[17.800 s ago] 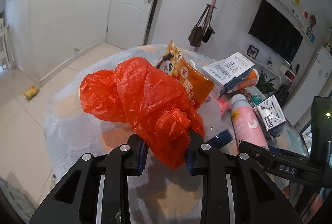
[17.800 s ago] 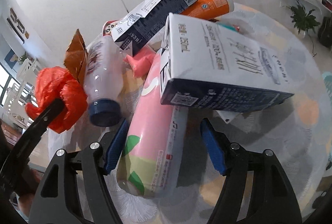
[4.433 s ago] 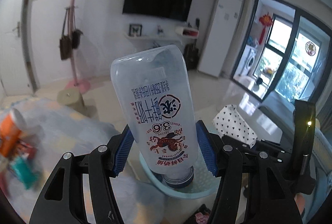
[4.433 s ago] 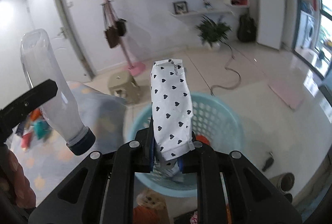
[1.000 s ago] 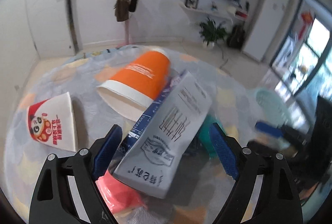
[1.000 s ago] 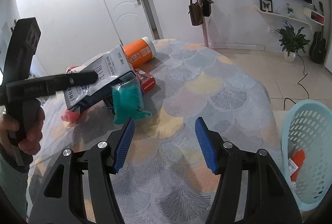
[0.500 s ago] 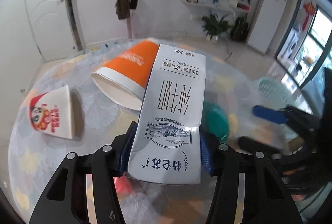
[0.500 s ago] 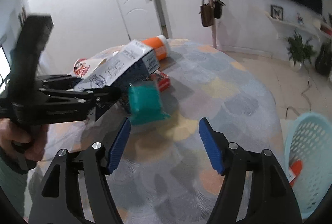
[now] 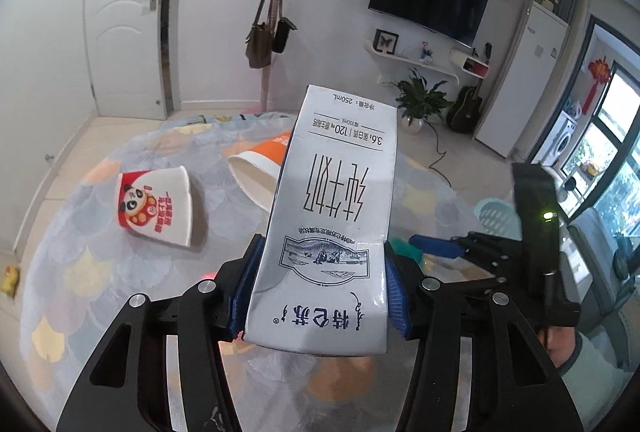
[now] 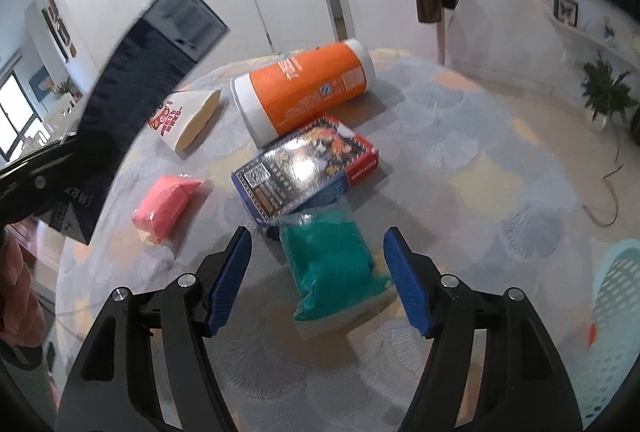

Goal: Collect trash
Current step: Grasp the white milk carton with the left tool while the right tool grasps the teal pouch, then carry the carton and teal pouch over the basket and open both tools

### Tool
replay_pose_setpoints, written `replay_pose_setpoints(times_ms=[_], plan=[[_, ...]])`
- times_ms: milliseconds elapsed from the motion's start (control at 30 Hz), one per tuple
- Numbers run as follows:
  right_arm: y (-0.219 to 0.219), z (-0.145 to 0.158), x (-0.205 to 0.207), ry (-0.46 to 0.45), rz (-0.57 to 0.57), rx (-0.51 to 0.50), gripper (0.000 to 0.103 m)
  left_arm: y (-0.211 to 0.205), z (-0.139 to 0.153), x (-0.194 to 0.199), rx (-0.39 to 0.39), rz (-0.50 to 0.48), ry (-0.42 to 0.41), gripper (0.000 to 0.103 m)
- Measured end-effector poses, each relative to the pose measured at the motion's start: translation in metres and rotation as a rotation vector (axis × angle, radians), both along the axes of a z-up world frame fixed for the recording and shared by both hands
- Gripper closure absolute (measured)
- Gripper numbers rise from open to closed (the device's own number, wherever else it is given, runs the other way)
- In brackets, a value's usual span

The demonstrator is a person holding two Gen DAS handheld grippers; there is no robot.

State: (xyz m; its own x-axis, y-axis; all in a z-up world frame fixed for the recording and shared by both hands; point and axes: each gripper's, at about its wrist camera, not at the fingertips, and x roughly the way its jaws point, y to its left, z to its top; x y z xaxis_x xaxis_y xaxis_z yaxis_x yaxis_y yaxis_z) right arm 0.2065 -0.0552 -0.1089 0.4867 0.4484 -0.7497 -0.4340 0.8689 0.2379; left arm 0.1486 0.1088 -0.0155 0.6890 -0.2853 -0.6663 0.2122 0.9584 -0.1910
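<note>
Milk carton lifted in left fingers; right fingers poised over green packet.

My left gripper [image 9: 318, 296] held the milk carton [image 9: 334, 216] clamped near its base, clear of the tabletop [image 10: 460, 160]; my right gripper [image 10: 318, 280] stood wide, empty, astride the green packet [image 10: 332, 264]. Risks, as I judged them: the carton, gripped low, could pivot and slip; closing on the packet could snag the printed box [image 10: 308, 168] touching it. Count left on the tabletop: one green packet, one printed box, one pink packet [image 10: 166, 202], one orange cup [image 10: 304, 94], one panda carton [image 10: 186, 120]. One basket [image 10: 618, 296] beside the tabletop.
</note>
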Motion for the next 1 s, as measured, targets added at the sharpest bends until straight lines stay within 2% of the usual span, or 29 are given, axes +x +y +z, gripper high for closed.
replay_pose_setpoints(times_ms=[100,133,167,200,333,533,733,900,1000], plan=[[0.0,-0.003,-0.006,0.009,0.017,-0.001,0.038,-0.005,-0.004,-0.002,-0.004,-0.008,0.002,0.051],[0.0,-0.003,-0.008,0.004,0.023,-0.004,0.043,-0.008,-0.004,-0.002,-0.008,-0.012,0.004,0.051],[0.001,-0.002,-0.011,-0.003,0.031,-0.015,0.063,-0.009,-0.006,-0.003,-0.012,-0.012,0.006,0.051],[0.001,-0.002,-0.012,-0.004,0.036,-0.021,0.066,-0.01,-0.006,-0.002,-0.018,-0.013,0.008,0.051],[-0.011,0.012,-0.025,-0.062,0.008,-0.016,0.067,-0.019,-0.004,0.0,-0.04,-0.029,0.0,0.051],[-0.063,0.056,-0.042,-0.166,-0.104,-0.004,0.067,-0.046,0.018,0.002,-0.079,-0.059,-0.055,0.051],[-0.149,0.094,-0.059,-0.245,-0.277,0.064,0.067,-0.099,0.049,0.002,-0.088,-0.129,-0.125,0.051],[-0.222,0.111,-0.074,-0.286,-0.433,0.105,0.067,-0.161,0.071,0.011,-0.11,-0.213,-0.16,0.051],[-0.265,0.114,-0.085,-0.295,-0.521,0.114,0.067,-0.196,0.072,0.019,-0.112,-0.257,-0.156,0.051]])
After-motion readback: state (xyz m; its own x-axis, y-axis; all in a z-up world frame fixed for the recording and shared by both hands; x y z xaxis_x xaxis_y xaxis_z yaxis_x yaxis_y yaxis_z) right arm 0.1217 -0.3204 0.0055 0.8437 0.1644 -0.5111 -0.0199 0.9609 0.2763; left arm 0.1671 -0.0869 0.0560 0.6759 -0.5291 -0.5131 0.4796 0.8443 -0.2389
